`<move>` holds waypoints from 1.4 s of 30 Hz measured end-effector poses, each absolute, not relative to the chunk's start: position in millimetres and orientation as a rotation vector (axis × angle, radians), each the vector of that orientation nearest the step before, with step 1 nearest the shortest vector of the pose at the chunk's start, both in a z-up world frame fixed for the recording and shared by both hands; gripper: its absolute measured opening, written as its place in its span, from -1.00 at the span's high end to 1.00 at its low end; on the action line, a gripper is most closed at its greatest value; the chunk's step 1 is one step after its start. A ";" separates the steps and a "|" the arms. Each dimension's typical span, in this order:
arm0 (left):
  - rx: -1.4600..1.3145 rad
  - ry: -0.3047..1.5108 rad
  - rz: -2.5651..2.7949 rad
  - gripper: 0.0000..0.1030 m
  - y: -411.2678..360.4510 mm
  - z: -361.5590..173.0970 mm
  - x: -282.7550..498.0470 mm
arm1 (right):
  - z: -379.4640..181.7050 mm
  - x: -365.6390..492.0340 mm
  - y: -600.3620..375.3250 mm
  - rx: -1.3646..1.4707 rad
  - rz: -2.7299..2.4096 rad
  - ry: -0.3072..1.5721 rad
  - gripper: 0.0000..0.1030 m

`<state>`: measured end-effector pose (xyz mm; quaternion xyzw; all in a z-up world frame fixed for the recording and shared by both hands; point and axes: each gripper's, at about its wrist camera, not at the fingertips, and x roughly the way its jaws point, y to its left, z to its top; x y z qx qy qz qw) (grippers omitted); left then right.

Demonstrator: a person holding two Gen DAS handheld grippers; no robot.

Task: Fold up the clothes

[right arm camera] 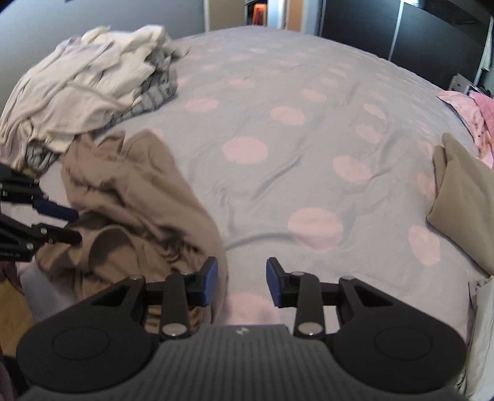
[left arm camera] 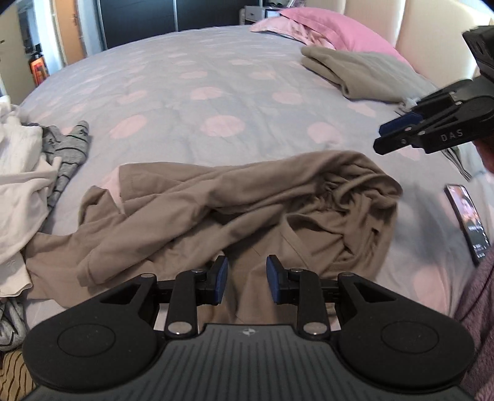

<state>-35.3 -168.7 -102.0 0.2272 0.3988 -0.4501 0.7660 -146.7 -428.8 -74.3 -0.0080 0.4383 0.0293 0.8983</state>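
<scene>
Lilac bedspread with pink spots (left arm camera: 216,86): one folded khaki garment (left arm camera: 355,74) done; crumpled tan garment (left arm camera: 247,209) and white-and-grey laundry heap (right arm camera: 92,83) left. Left gripper (left arm camera: 247,279) and right gripper (right arm camera: 242,282) released, empty.

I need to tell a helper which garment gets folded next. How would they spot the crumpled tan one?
On the dotted bed, look at the near edge. The crumpled tan garment sprawls there, unlike the folded one by the pink pillow or the white pile.
</scene>
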 end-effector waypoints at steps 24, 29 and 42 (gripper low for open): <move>0.642 0.924 -1.022 0.97 -176.8 -119.1 -45.9 | -95.0 -116.9 -392.0 -0.077 0.126 0.950 0.74; 0.629 0.896 -0.905 1.00 -168.4 -111.8 -34.6 | -80.7 -120.3 -402.8 -0.058 -0.005 0.884 0.82; 0.491 0.868 -0.789 1.00 -150.9 -90.8 -6.1 | -65.2 -141.0 -453.7 -0.017 -0.407 0.913 0.97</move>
